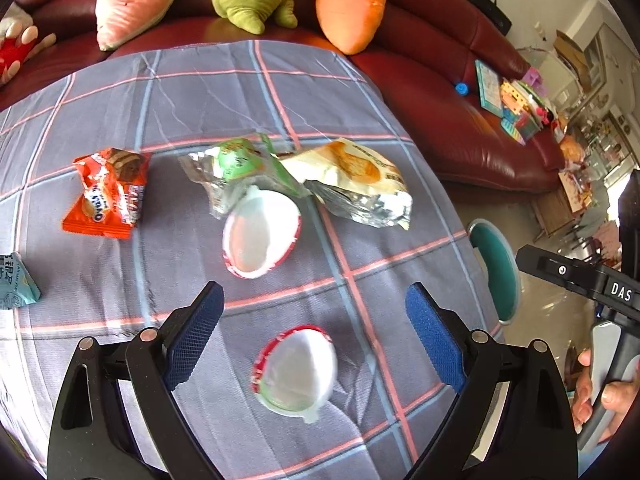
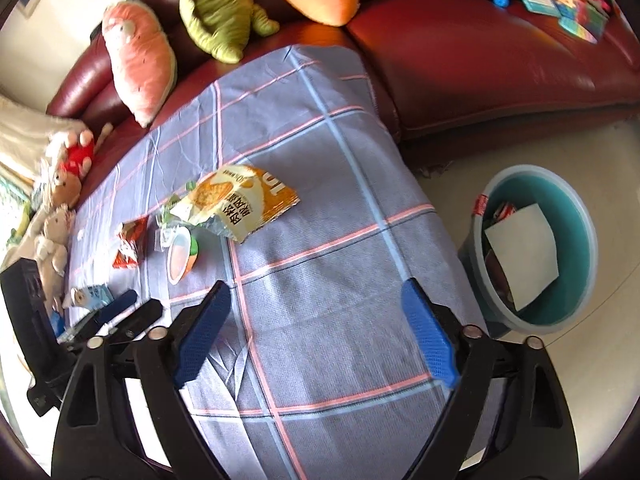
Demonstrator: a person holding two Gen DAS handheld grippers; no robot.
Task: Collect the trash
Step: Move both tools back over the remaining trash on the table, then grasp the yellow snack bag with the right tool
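My left gripper [image 1: 314, 304] is open and empty above a white plastic egg half with a red rim [image 1: 296, 372], which lies between its fingers on the checked cloth. A second egg half [image 1: 260, 232] lies farther on, by a green foil wrapper [image 1: 236, 164], a yellow snack bag [image 1: 356, 176] and an orange Oreo packet [image 1: 108, 196]. My right gripper [image 2: 316, 304] is open and empty over bare cloth. The yellow snack bag [image 2: 240, 200] lies ahead of it on the left. A teal bin [image 2: 560, 240] holding paper and wrappers stands on the floor to its right.
A small blue carton [image 1: 14, 284] lies at the table's left edge. The table [image 2: 320, 140] is covered with a grey checked cloth. A red leather sofa [image 2: 480, 60] with plush toys [image 2: 216, 12] stands behind it. Books and toys [image 1: 516, 100] lie on the sofa's right seat.
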